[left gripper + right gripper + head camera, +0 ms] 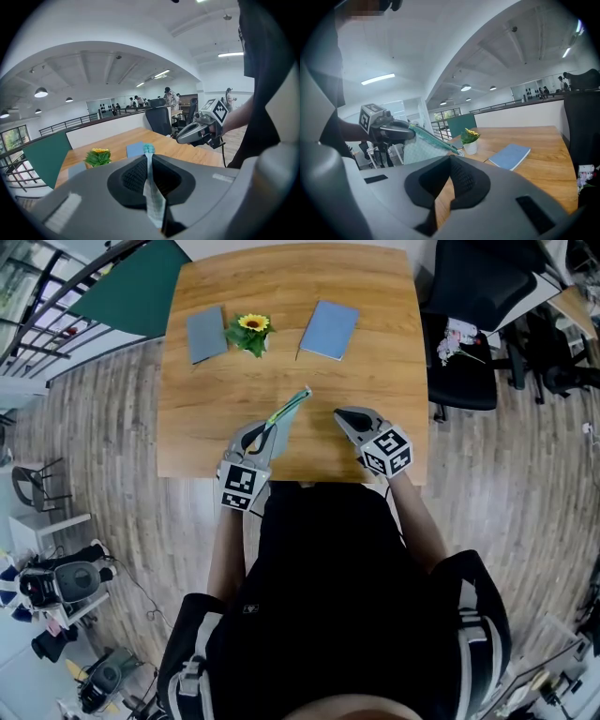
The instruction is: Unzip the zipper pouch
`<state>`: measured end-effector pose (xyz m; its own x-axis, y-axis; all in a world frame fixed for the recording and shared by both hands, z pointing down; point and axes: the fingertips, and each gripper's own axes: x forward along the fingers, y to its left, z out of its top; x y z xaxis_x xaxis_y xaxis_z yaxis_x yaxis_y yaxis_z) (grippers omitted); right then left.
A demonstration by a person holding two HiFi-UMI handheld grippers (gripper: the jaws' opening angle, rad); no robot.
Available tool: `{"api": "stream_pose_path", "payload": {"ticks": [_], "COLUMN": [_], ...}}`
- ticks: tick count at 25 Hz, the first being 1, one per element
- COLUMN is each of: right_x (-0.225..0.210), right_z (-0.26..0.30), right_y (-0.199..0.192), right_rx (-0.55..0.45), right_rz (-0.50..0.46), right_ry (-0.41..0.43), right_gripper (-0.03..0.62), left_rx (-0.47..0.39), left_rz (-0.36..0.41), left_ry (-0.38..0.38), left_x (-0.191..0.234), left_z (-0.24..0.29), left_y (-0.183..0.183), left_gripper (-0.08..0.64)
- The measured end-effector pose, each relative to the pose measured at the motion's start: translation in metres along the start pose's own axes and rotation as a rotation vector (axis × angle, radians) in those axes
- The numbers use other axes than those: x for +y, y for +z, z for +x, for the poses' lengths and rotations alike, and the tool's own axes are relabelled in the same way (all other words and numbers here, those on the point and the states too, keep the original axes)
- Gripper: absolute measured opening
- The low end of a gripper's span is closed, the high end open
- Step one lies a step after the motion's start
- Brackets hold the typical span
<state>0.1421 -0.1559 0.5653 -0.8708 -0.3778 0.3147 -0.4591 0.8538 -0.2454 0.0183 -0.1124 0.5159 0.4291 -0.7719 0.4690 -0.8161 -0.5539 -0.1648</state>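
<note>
Closest in, at the near edge of the light wooden desk (375, 352), the left tool (269, 435) is clamped on one end of the teal mesh zipper pouch (291, 407). It holds the pouch edge-up off the surface, on the near side of the small potted sunflower (251, 332), probably to anchor it for the zip. The right tool (340, 414) sits nearer than the sunflower and to its right, jaws pressed together on nothing, likely lining up for the pull tab, which I can't spot. Flanking the sunflower lie a grey notebook (205, 334) on the left and a blue notebook (329, 329) on the right.
</note>
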Motion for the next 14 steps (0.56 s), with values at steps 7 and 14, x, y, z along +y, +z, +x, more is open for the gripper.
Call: {"api": "stream_pose_path", "payload": {"ticks": [7, 14], "right_x": [-0.003, -0.009], "right_z": [-0.001, -0.003], "right_y": [-0.002, -0.003], "right_rx": [-0.002, 0.003], "right_rz": [0.003, 0.007], "right_ry": [-0.005, -0.013], "right_gripper": [0.003, 0.003], "left_rx": [0.003, 0.0], "left_rz": [0.009, 0.021], "left_ry": [-0.004, -0.008], "left_x": [-0.001, -0.003], "left_z": [0.004, 0.007], "left_y": [0.004, 0.012], "left_gripper": [0.015, 0.015]}}
